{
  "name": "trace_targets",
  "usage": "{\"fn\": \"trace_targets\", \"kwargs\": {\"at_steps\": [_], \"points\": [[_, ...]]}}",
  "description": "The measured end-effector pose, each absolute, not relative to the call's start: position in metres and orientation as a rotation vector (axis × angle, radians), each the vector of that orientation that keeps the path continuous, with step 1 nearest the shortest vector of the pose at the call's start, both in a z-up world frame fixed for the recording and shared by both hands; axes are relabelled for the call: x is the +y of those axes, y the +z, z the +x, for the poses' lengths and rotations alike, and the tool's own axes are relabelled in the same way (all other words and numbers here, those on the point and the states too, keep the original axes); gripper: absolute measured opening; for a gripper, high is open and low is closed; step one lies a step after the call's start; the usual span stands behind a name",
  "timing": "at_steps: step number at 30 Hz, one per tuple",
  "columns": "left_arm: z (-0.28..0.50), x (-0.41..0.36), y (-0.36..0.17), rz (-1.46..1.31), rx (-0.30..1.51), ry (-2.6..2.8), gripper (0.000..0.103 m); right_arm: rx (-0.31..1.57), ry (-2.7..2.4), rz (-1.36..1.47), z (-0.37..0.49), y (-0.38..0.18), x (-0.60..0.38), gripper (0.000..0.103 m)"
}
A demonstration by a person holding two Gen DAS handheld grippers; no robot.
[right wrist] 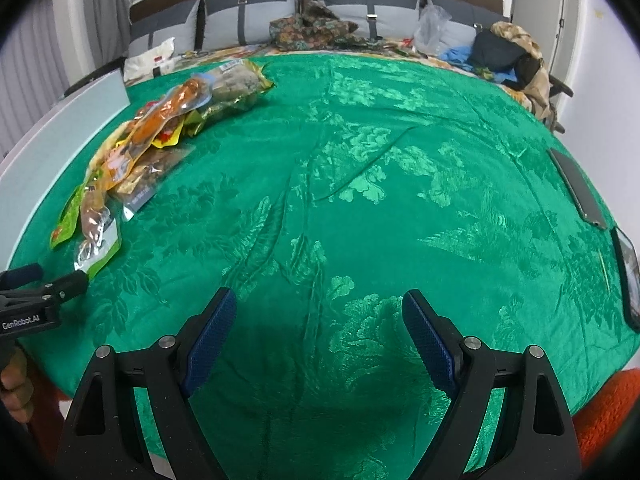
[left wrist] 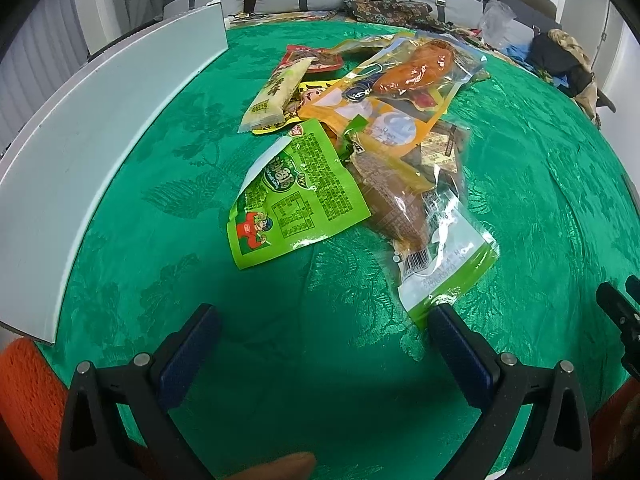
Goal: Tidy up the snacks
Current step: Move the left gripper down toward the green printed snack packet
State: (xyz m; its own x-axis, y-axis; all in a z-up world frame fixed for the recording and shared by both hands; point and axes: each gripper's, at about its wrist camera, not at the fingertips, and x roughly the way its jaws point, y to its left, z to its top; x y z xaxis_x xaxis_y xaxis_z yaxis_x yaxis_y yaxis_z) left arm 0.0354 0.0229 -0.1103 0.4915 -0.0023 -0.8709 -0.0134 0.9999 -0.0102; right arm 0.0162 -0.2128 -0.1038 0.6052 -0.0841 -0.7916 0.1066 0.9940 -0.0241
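Nothing sorted yet, by the look of it. The snack packets (left wrist: 352, 140) sit in one jumbled heap on the green cloth (left wrist: 160, 240), left of centre, beside the white tray (left wrist: 92, 152). My left gripper (left wrist: 324, 320) is spread wide, empty, near the heap. My right gripper (right wrist: 318, 308) is also spread, empty, over bare cloth.
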Motion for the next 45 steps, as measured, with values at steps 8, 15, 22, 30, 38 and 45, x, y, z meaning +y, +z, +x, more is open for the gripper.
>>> {"fn": "trace_targets", "kwargs": {"at_steps": [8, 15, 22, 30, 38, 45], "points": [[0.035, 0.023, -0.111, -0.015, 1.057, 0.005, 0.103, 0.959, -0.120, 0.054, 0.019, -0.114, -0.218, 0.087], [0.035, 0.023, -0.111, -0.013, 1.054, 0.003, 0.103, 0.967, -0.129, 0.049, 0.018, -0.116, -0.218, 0.087], [0.035, 0.023, -0.111, -0.013, 1.054, 0.003, 0.103, 0.963, -0.129, 0.042, 0.018, -0.116, -0.217, 0.089], [0.034, 0.023, -0.111, -0.013, 1.054, 0.004, 0.103, 0.942, -0.142, 0.049, 0.017, -0.117, -0.216, 0.089], [0.035, 0.022, -0.110, -0.012, 1.055, 0.000, 0.103, 0.931, -0.150, 0.055, 0.016, -0.118, -0.216, 0.089], [0.035, 0.022, -0.111, -0.011, 1.056, -0.004, 0.103, 0.921, -0.151, 0.052, 0.015, -0.118, -0.216, 0.089]]}}
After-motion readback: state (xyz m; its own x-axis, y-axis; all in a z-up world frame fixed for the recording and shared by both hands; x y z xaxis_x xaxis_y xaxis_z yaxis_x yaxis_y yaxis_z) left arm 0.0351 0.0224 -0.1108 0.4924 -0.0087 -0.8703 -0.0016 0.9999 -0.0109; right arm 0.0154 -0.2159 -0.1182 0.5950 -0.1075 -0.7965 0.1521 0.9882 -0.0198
